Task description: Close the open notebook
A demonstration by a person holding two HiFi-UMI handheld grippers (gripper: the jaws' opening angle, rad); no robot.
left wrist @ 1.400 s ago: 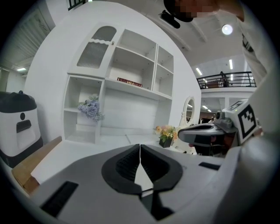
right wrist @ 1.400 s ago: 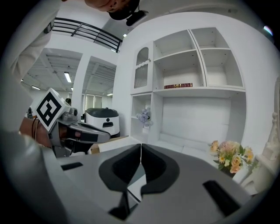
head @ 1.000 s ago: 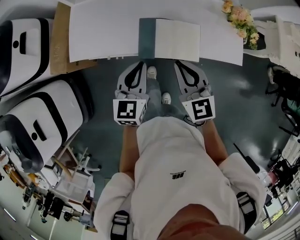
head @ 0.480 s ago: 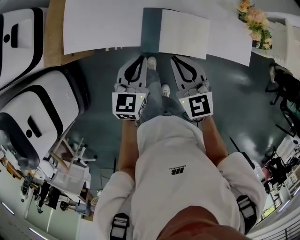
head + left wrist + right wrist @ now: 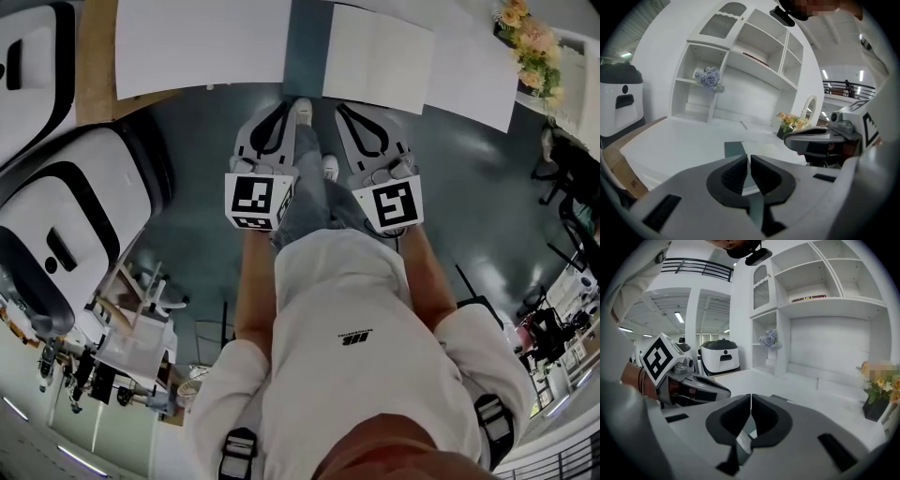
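At 12 o'clock beyond the empty, pressed-together left gripper [image 5: 282, 109] and right gripper [image 5: 341, 111], the open notebook [image 5: 375, 56] may get shoved, not folded.

The far part of the notebook [image 5: 375, 58] is cut off by the top edge in the head view, and so is the table [image 5: 197, 42]. In the left gripper view, the left gripper [image 5: 749, 164] hides most of the notebook. The red book [image 5: 756, 59] up high is too small to read.
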